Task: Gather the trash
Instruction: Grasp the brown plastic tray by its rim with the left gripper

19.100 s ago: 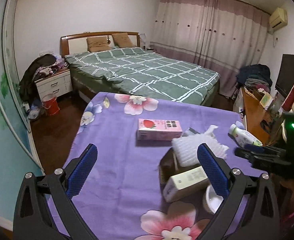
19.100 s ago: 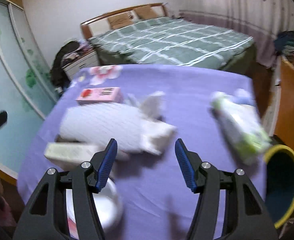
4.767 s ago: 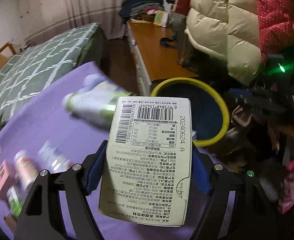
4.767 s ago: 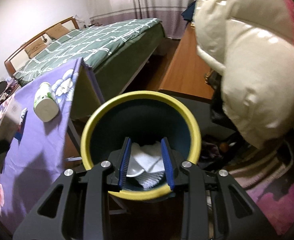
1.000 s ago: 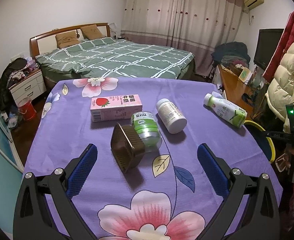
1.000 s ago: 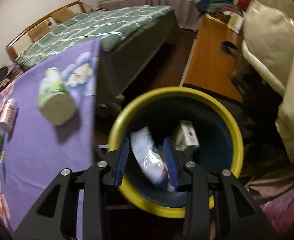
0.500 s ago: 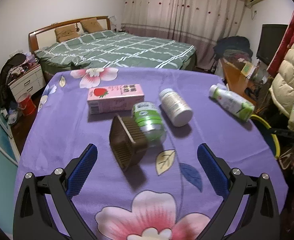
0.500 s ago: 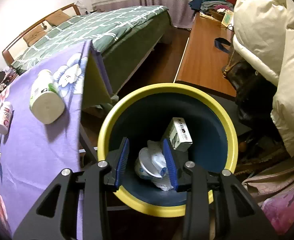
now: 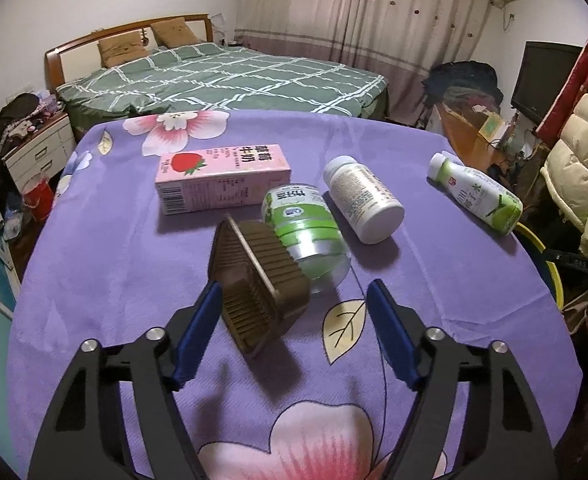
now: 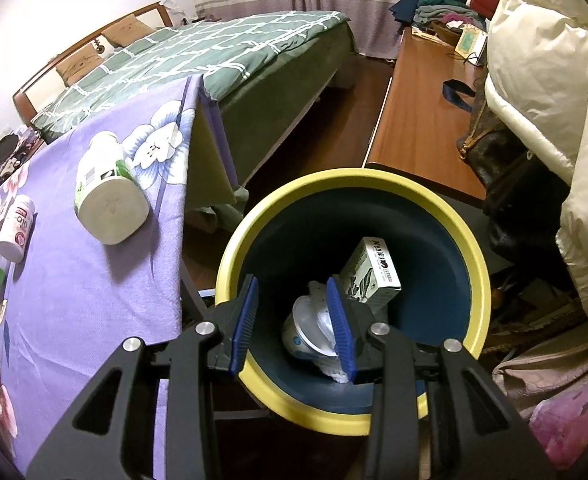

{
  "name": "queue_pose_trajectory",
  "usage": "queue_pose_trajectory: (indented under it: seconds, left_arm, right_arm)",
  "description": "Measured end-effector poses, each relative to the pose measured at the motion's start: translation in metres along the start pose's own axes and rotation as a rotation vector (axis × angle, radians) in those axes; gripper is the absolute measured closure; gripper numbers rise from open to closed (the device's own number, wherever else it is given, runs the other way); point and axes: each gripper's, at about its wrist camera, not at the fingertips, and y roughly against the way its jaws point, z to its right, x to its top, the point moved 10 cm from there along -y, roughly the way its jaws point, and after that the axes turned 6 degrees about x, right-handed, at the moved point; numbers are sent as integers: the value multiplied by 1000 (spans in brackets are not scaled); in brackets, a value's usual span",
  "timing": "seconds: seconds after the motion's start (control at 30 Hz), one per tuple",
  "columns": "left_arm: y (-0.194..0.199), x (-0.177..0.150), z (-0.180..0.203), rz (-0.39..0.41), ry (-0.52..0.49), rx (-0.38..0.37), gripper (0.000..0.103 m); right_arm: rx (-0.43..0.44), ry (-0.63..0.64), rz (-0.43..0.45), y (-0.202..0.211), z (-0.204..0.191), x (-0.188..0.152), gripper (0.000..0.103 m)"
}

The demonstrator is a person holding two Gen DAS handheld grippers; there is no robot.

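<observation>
Left gripper (image 9: 294, 328) closing, its fingers around a brown ribbed tray (image 9: 255, 280), pads not yet touching. Beyond: green-labelled jar (image 9: 306, 232), pink strawberry carton (image 9: 221, 178) (草莓牛奶). Right gripper (image 10: 291, 320) partly open, empty, above yellow-rimmed bin (image 10: 434, 204).

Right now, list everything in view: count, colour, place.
brown tray: 1, on its side, between left fingers
pink carton: 1, tablecloth, far side
clear jar: 1, green label, lying against the tray
white bottle: 1, lying right of the jar
green-white bottle: 1, near table's right edge
bin: 1, yellow rim, blue inside, beside table, holds box, cup, wrapper
tablecloth: 1, purple floral
left gripper: closing round tray
right gripper: empty, over bin
</observation>
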Motion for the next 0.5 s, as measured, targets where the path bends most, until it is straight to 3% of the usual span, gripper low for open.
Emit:
queue_pose_trajectory:
  seconds: [0.27, 0.5]
  left_arm:
    - [7, 8, 24, 8, -44, -70, 32]
    - [5, -4, 76, -63, -161, -212, 32]
  right_arm:
    - [11, 2, -6, -3, -1, 0, 68]
    - [17, 2, -5, -2, -2, 0, 68]
